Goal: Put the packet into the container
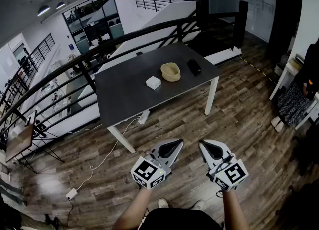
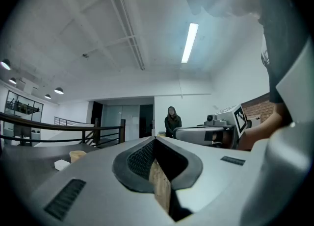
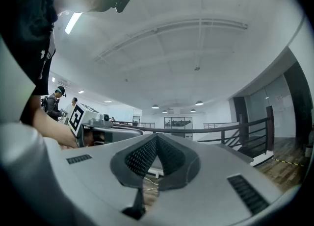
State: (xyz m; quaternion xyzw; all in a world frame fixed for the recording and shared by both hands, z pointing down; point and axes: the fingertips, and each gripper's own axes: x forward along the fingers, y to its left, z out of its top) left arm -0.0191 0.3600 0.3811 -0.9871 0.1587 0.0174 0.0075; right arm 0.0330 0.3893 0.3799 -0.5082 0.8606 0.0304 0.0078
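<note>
Across the wood flooring (image 1: 249, 104) stood the dark table (image 1: 124, 99), white packet (image 1: 153, 82) lying near the beige container (image 1: 170, 72). Both the left gripper (image 1: 175, 145) and right gripper (image 1: 205, 146) hung pressed together, empty; better to step close and spread one first.

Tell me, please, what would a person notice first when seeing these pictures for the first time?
First comes the dark table standing alone on the wooden floor, with a tan bowl on it between a small white packet and a black object. Next, near the bottom of the head view, are the left tongs and right tongs, both shut and empty, held over the floor short of the table.
</note>
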